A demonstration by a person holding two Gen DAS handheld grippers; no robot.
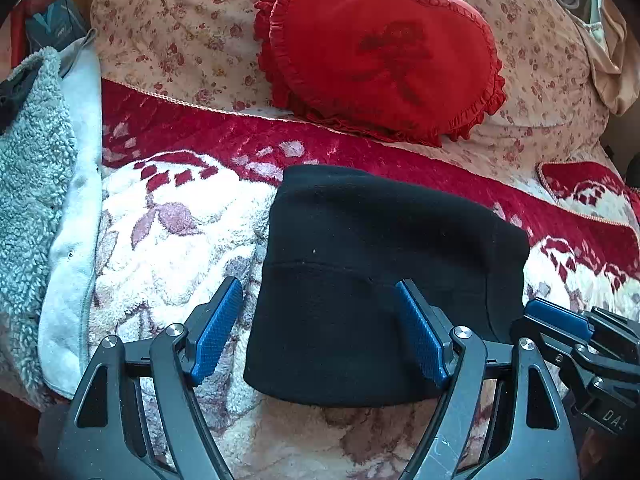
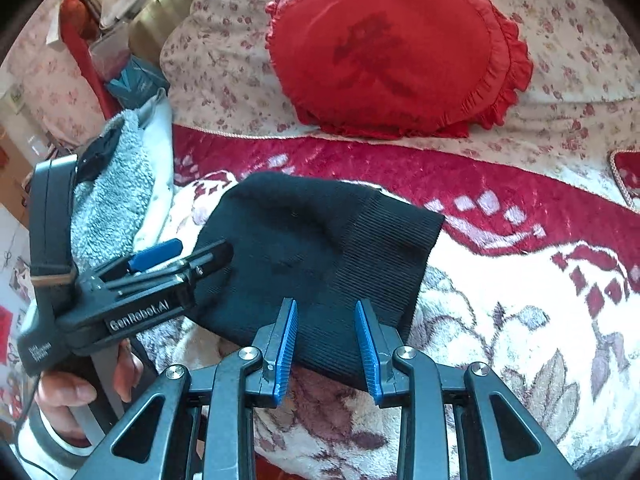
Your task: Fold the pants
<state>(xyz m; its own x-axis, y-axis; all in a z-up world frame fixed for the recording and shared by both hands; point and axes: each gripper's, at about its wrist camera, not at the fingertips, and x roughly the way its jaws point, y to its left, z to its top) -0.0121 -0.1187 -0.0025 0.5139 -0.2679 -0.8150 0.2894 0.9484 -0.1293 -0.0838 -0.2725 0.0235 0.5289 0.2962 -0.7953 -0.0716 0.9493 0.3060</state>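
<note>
The black pants lie folded into a compact rectangle on the cream and red floral blanket. In the right wrist view the pants show a ribbed waistband at their right end. My left gripper is open and empty, its blue pads spread over the near left edge of the pants. My right gripper is open and empty, just above the near edge of the waistband. The right gripper shows at the far right of the left wrist view. The left gripper shows at the left of the right wrist view.
A red heart-shaped frilled cushion leans on a floral pillow behind the pants. A grey fleece garment with a white lining lies at the left. Boxes and clutter stand beyond the bed's left side.
</note>
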